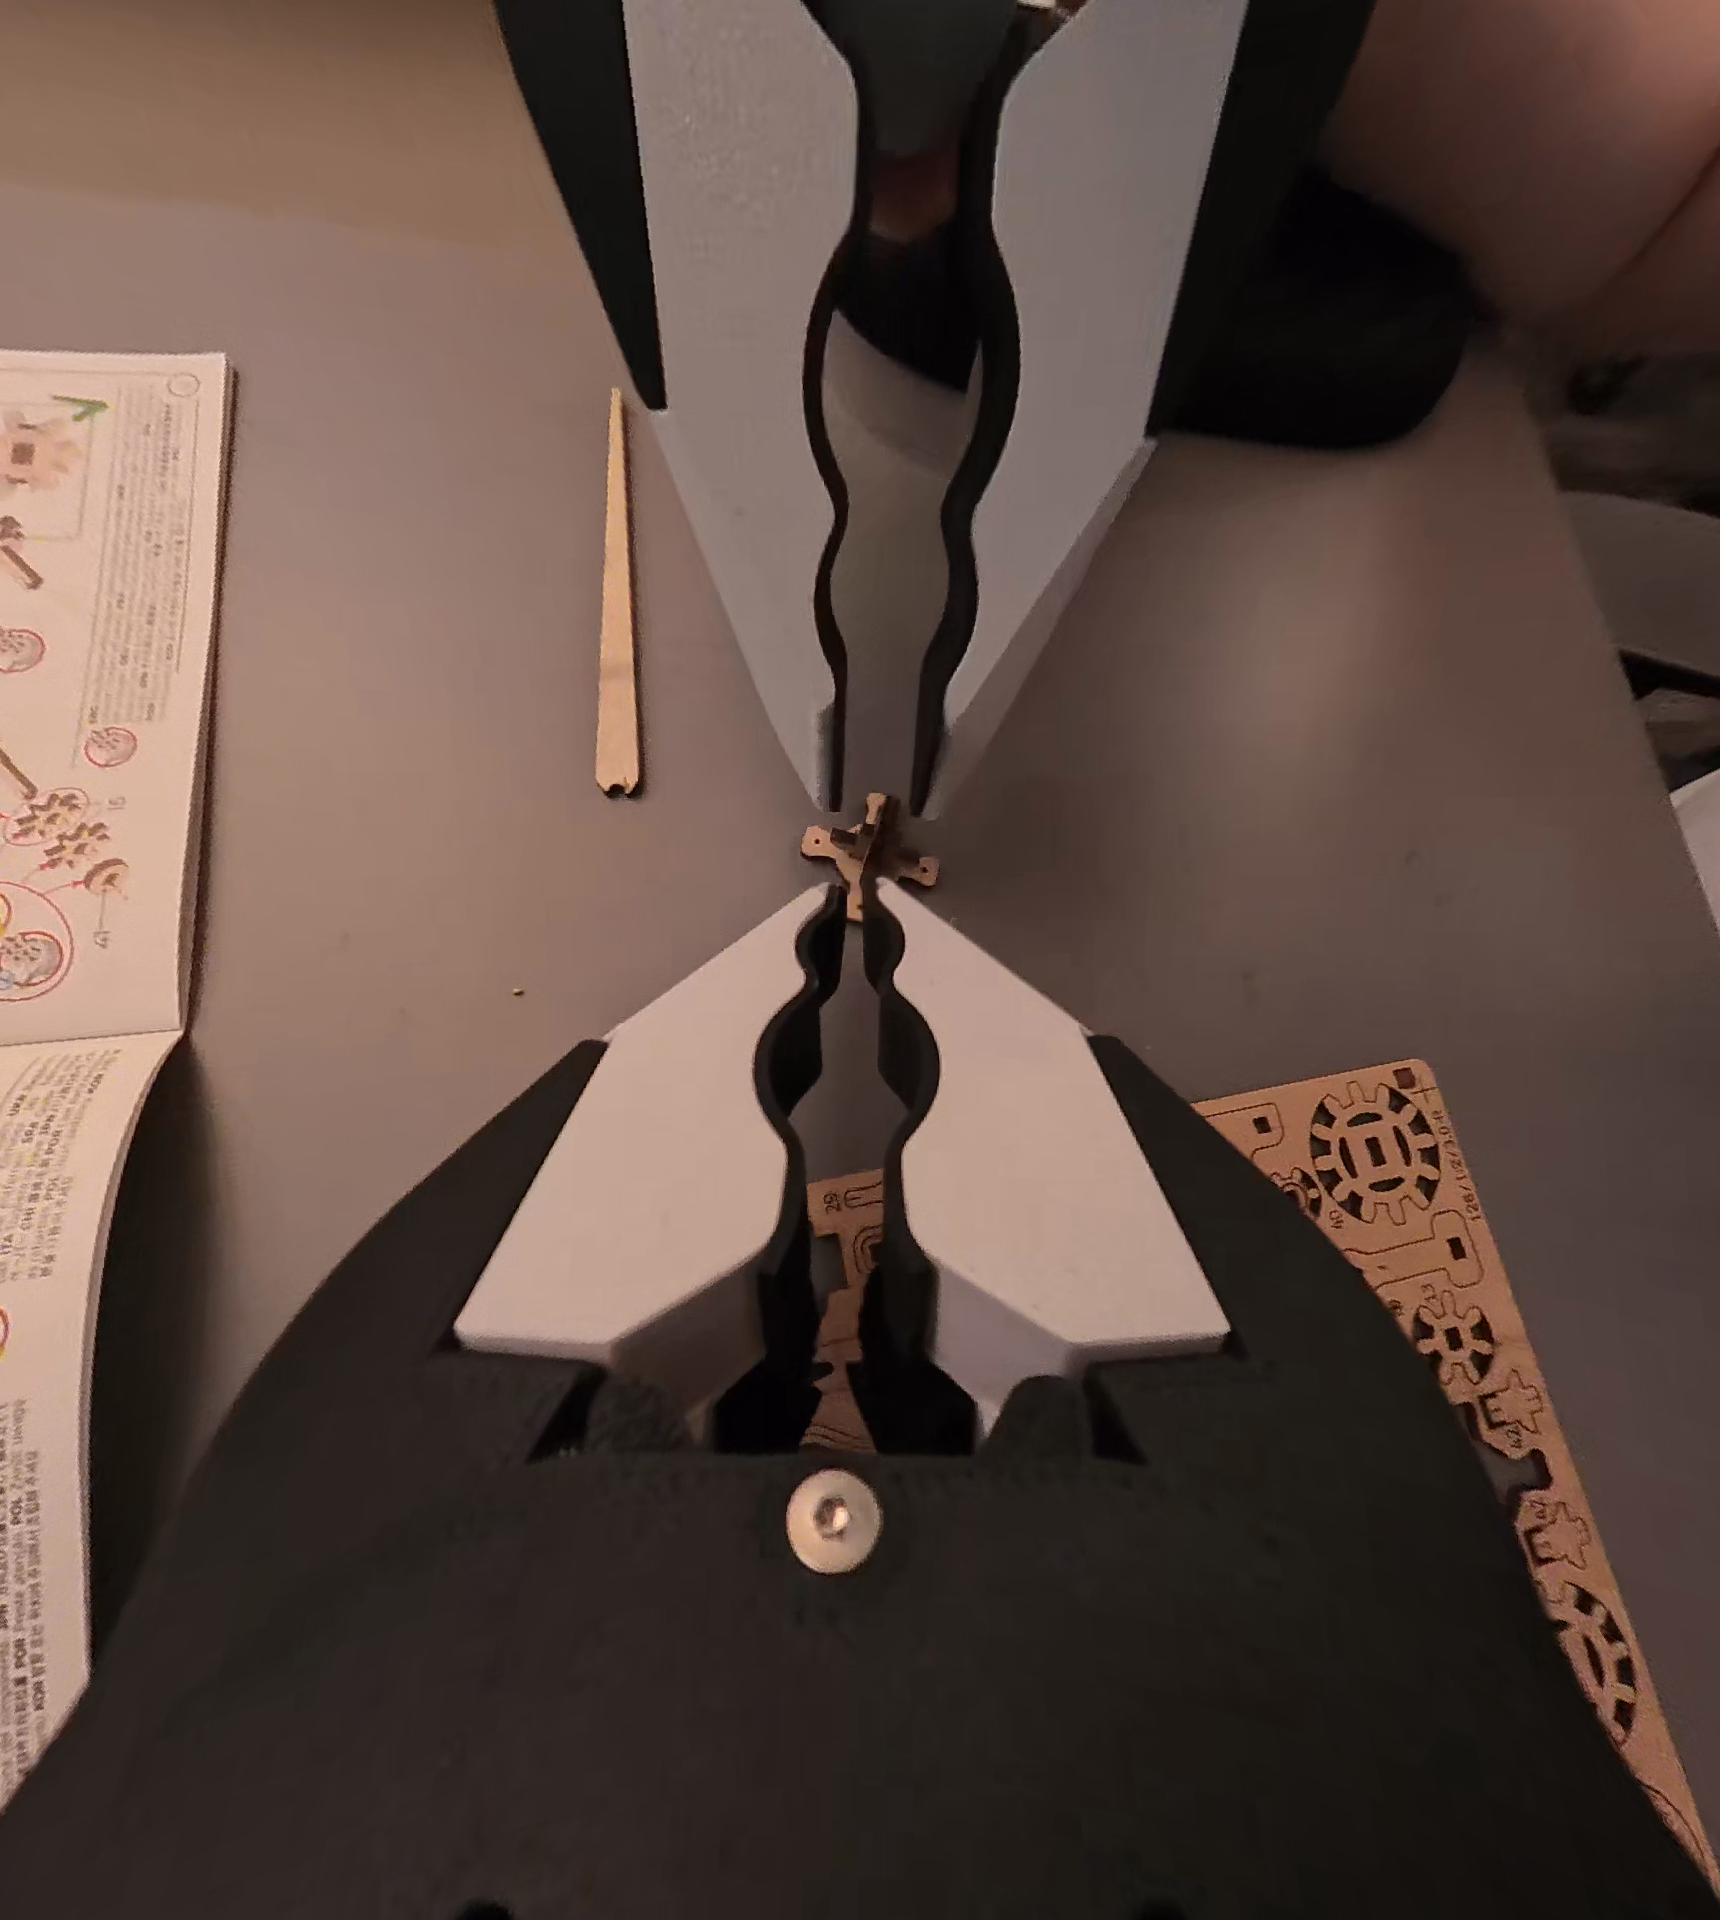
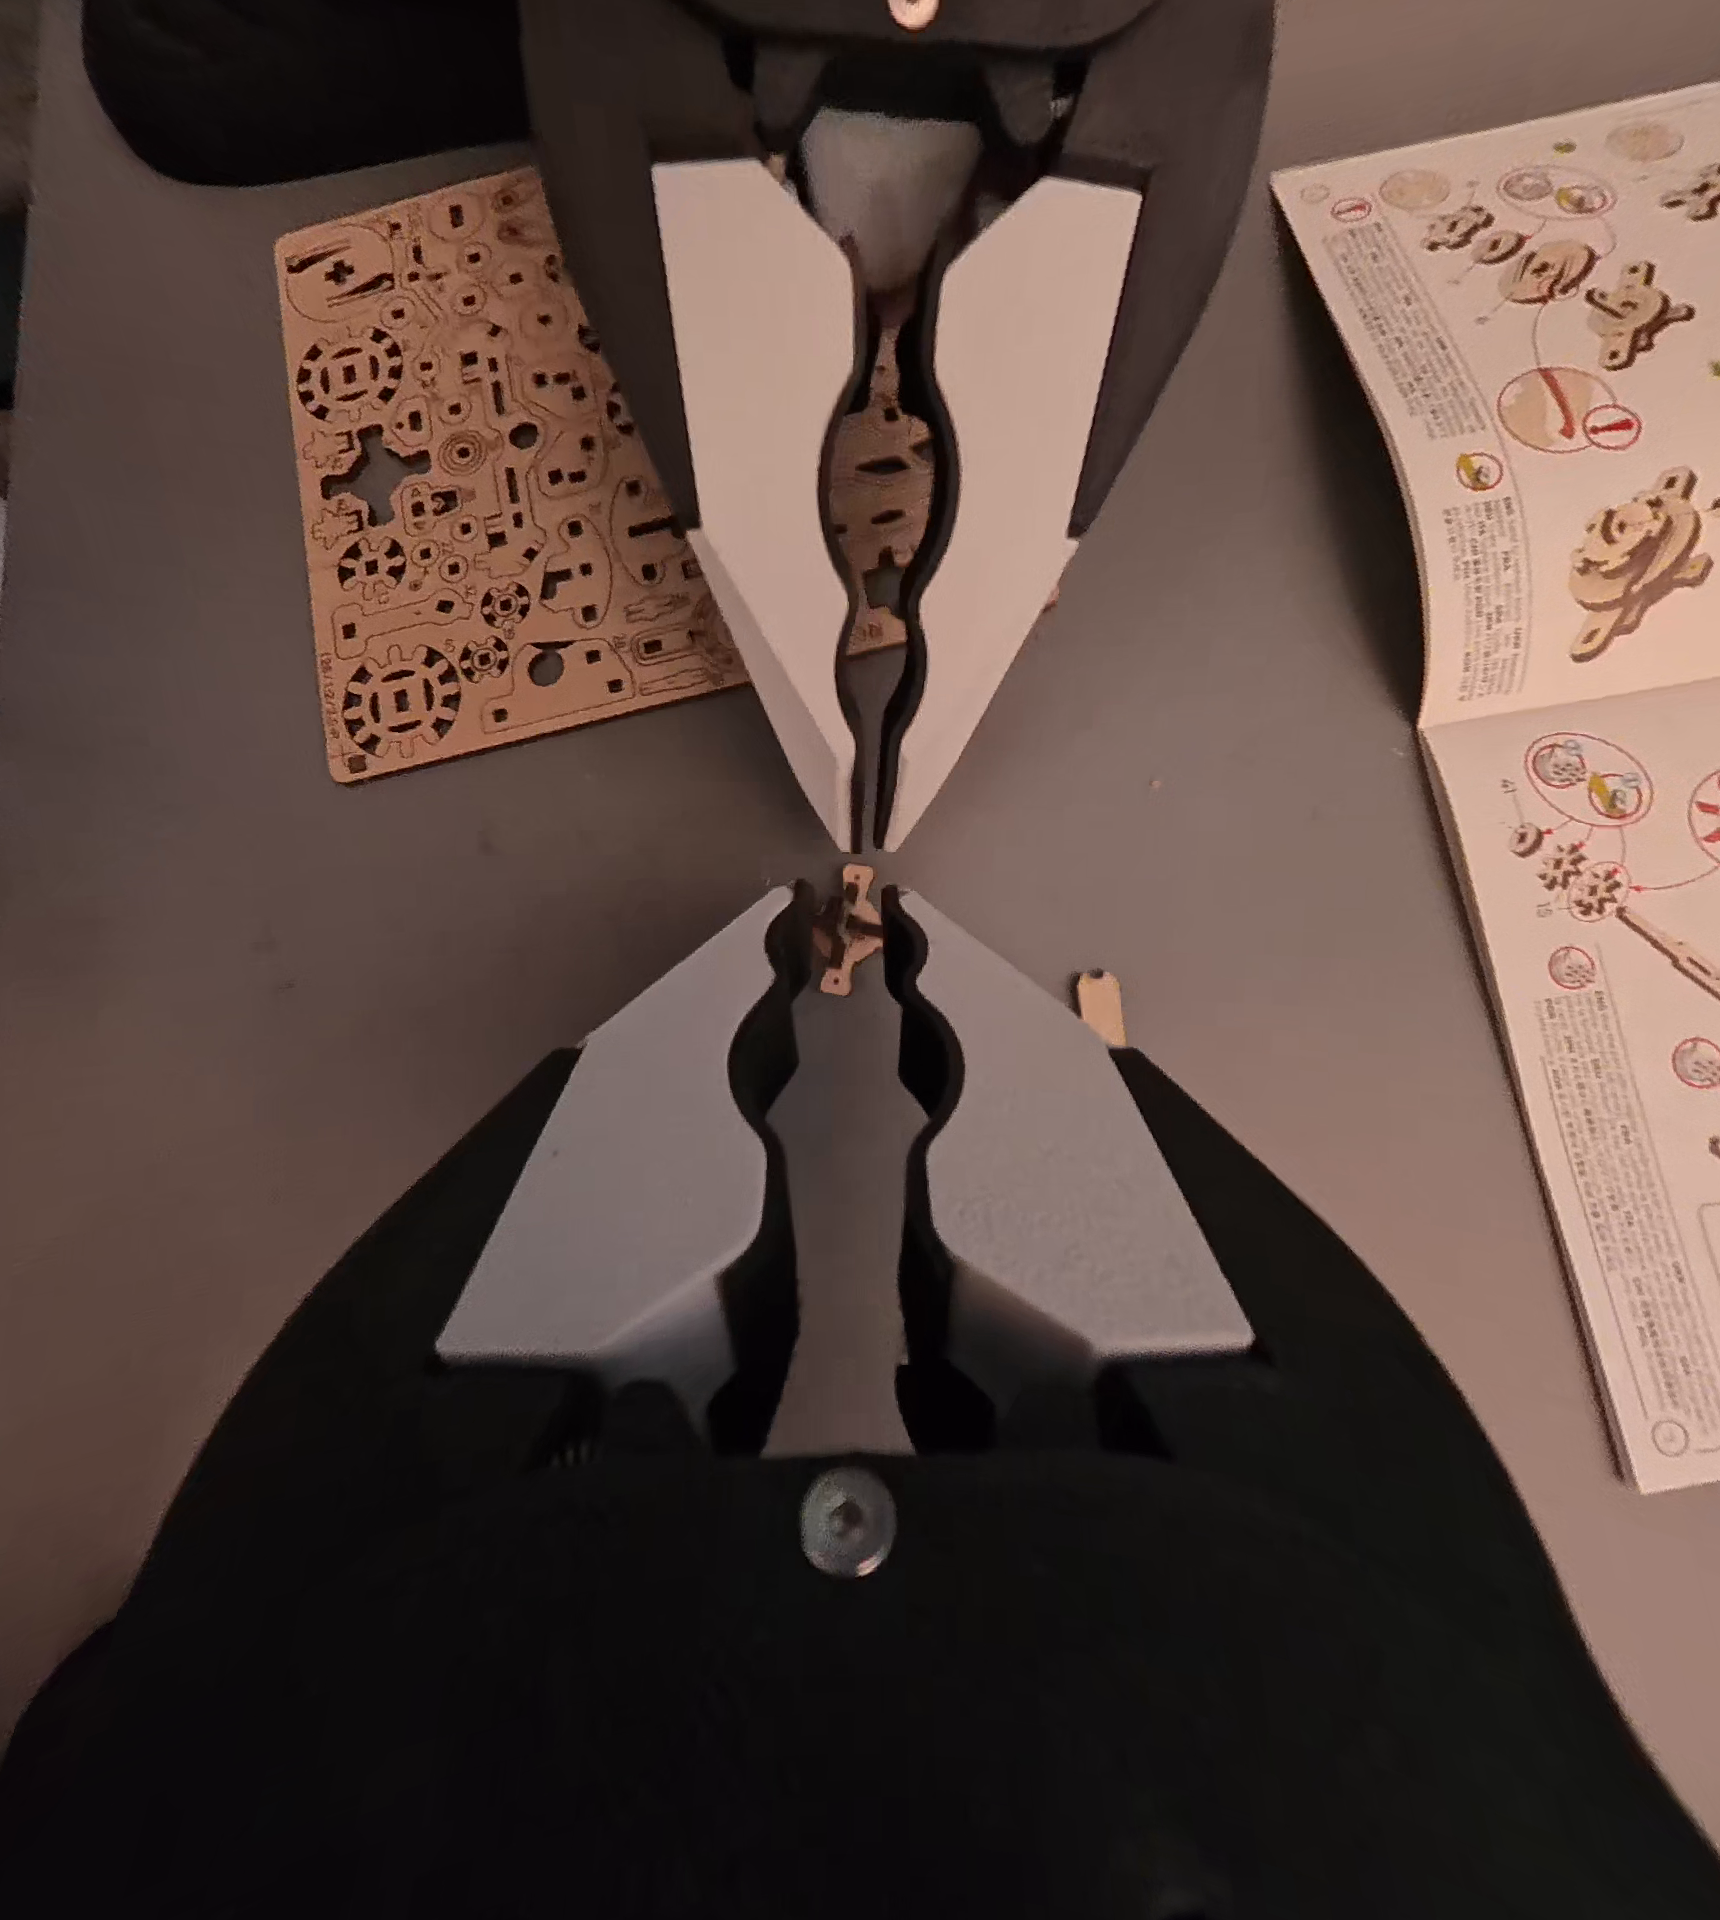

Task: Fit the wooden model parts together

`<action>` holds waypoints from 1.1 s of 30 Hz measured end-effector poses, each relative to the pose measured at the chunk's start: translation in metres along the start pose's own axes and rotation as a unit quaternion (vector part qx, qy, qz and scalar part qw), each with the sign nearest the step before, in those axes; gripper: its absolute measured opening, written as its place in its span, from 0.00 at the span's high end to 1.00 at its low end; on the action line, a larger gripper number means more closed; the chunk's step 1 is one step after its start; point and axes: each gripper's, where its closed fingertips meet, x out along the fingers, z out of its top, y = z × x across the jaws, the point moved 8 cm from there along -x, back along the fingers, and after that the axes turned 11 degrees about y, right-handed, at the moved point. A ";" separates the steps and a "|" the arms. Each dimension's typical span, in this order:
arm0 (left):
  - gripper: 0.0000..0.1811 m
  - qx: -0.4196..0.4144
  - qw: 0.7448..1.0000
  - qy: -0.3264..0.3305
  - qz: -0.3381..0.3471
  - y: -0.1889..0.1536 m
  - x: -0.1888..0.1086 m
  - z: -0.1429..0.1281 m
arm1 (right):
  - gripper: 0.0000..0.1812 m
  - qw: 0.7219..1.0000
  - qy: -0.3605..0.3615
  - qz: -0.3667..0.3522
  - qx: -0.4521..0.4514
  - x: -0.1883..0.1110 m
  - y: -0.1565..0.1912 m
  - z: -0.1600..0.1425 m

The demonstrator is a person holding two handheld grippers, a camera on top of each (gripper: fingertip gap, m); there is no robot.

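Here both tools, left (image 1: pixel 854 906) and right (image 2: pixel 843 925), pinch the small wooden cross piece (image 1: pixel 871 854) beside a printed instruction booklet (image 2: pixel 1604 727).

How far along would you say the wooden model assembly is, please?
Done: several pieces are punched out of the laser-cut plywood sheet. In hand: both tongs, left and right, pinch one small crossed wooden assembly. Left: most sheet pieces remain unpunched.
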 end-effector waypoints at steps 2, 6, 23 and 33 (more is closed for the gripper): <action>1.00 -0.003 1.000 -0.008 -0.007 0.000 -0.001 0.001 | 0.94 0.999 0.021 -0.027 0.002 0.000 0.001 0.002; 1.00 -0.009 1.000 -0.023 -0.003 0.003 -0.007 0.001 | 0.96 0.998 0.042 -0.044 0.008 0.001 0.004 0.004; 1.00 -0.022 0.998 -0.061 -0.014 0.006 -0.015 0.001 | 0.98 0.994 0.076 -0.080 -0.009 0.002 0.013 0.011; 1.00 -0.030 0.997 -0.074 -0.005 0.012 -0.026 -0.002 | 0.95 0.988 0.117 -0.086 0.057 0.006 0.015 0.017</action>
